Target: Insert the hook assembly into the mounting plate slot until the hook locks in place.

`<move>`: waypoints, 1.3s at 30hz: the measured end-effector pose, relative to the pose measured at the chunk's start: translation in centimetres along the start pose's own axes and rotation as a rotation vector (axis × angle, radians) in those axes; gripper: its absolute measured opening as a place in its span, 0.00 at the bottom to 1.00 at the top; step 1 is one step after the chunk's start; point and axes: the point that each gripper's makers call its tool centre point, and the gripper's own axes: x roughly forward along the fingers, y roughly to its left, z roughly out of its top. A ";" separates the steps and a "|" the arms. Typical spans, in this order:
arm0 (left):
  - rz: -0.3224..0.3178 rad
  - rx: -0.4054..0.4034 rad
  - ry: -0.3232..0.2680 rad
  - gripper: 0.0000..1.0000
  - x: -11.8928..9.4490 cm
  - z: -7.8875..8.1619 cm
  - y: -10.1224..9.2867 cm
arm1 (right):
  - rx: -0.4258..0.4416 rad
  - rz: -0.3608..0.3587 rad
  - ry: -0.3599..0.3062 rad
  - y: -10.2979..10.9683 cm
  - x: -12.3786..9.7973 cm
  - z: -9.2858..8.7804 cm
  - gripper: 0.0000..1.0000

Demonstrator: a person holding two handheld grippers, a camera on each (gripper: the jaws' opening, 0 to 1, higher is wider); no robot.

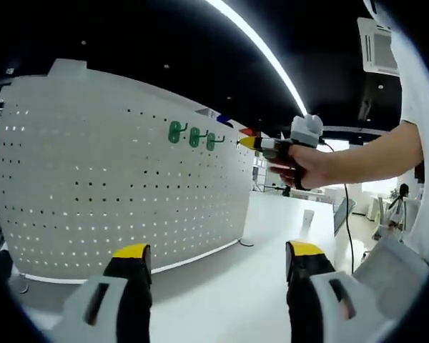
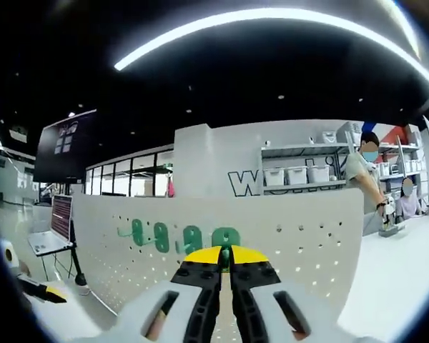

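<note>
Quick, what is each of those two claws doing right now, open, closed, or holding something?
Left gripper: open, holding nothing.
Right gripper: closed on a green hook at the white pegboard.

A bright ceiling light strip point(image 1: 261, 53) arcs above both grippers against a dark ceiling; backlight glows through the pegboard point(image 1: 93, 179) holes; fisheye edges bend strongly
</note>
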 end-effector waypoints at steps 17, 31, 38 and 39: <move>0.040 -0.001 -0.003 0.80 -1.5 -0.5 0.4 | -0.024 -0.005 -0.013 -0.6 2.5 -0.3 0.01; 0.058 -0.013 0.008 0.78 -2.1 -0.6 0.6 | -0.022 -0.009 -0.009 -0.8 3.3 -1.1 0.01; 0.074 -0.032 0.013 0.76 -2.4 -1.0 1.0 | -0.031 -0.045 -0.003 -0.6 3.5 -1.1 0.02; 0.075 -0.035 0.015 0.76 -2.5 -1.1 1.0 | -0.032 -0.053 -0.001 -0.6 3.5 -1.0 0.02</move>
